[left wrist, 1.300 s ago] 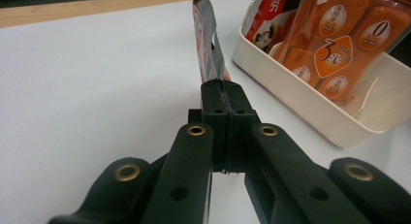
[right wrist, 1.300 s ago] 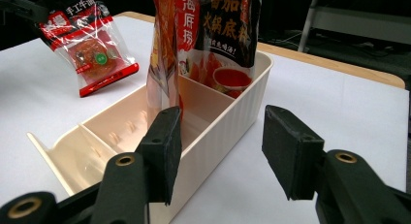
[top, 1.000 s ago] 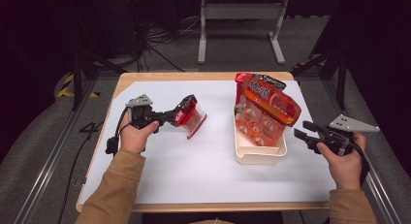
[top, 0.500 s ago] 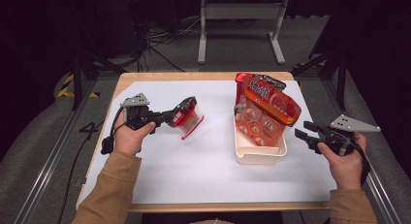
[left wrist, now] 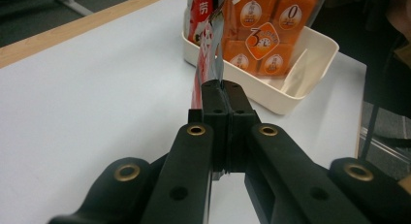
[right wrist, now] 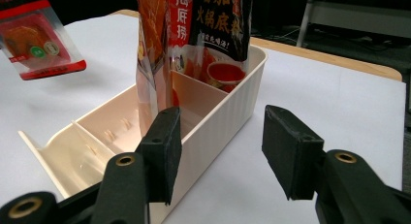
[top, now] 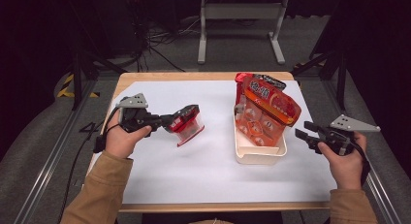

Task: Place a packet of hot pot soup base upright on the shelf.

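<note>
My left gripper (top: 170, 120) is shut on a small red and clear snack packet (top: 186, 125), which hangs just above the white table sheet at the left. In the left gripper view the packet's edge (left wrist: 207, 54) rises from the closed jaws. A cream divided bin (top: 259, 151) sits right of centre and holds upright orange and red food bags (top: 265, 111). My right gripper (top: 306, 132) stands open just right of the bin, nothing between its pads (right wrist: 165, 149). The right gripper view shows the bin (right wrist: 213, 117), the bags (right wrist: 189, 35) and the held packet (right wrist: 39, 44) far left.
A white sheet (top: 203, 175) covers the wooden table (top: 194, 76). Inside the bin, dividers (right wrist: 194, 98) split it into compartments; the near ones hold nothing visible. A metal stand (top: 240, 25) is on the floor behind the table. Rails run along both table sides.
The left gripper with the red packet has drifted slightly lower and toward the near side. The right gripper has stayed in place, open.
</note>
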{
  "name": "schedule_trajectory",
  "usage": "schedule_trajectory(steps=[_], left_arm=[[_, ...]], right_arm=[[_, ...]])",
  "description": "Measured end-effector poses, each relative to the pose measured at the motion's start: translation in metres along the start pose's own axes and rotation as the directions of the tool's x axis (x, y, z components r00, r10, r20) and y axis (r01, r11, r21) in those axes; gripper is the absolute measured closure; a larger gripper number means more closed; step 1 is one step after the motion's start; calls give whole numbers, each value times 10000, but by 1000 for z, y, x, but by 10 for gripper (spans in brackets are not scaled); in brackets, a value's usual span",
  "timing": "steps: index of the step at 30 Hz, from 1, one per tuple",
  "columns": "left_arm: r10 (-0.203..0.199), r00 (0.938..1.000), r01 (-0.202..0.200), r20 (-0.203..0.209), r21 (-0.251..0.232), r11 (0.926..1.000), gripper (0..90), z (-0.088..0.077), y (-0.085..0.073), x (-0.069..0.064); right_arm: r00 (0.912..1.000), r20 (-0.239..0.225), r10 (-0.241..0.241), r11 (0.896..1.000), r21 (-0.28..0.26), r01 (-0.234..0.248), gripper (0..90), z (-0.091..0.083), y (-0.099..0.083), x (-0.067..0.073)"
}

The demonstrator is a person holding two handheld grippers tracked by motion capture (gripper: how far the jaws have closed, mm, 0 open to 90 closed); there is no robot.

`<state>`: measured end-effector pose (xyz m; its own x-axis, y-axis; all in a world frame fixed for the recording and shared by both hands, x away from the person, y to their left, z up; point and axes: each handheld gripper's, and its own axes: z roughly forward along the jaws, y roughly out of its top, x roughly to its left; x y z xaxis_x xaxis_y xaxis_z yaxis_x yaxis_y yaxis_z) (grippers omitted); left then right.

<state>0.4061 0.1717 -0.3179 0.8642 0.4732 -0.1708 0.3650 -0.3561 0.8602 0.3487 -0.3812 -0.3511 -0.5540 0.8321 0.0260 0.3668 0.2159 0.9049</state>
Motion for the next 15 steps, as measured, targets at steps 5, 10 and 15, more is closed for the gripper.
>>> schedule_trajectory(steps=[5, 10, 15], left_arm=[[80, 9994, -84, 336, 96, 9999, 900, -5, 4, -1], [247, 9980, -254, 579, 106, 9996, 899, -10, 9, -3], [574, 9945, -578, 879, 12, 9983, 898, -11, 17, -6]], right_arm=[[10000, -17, 20, 10000, 12, -20, 487, 0, -1, -2], [10000, 1, 74, 10000, 30, -74, 486, -1, -2, -5], [10000, -1, 61, 9999, 151, -61, 501, 0, -3, -8]])
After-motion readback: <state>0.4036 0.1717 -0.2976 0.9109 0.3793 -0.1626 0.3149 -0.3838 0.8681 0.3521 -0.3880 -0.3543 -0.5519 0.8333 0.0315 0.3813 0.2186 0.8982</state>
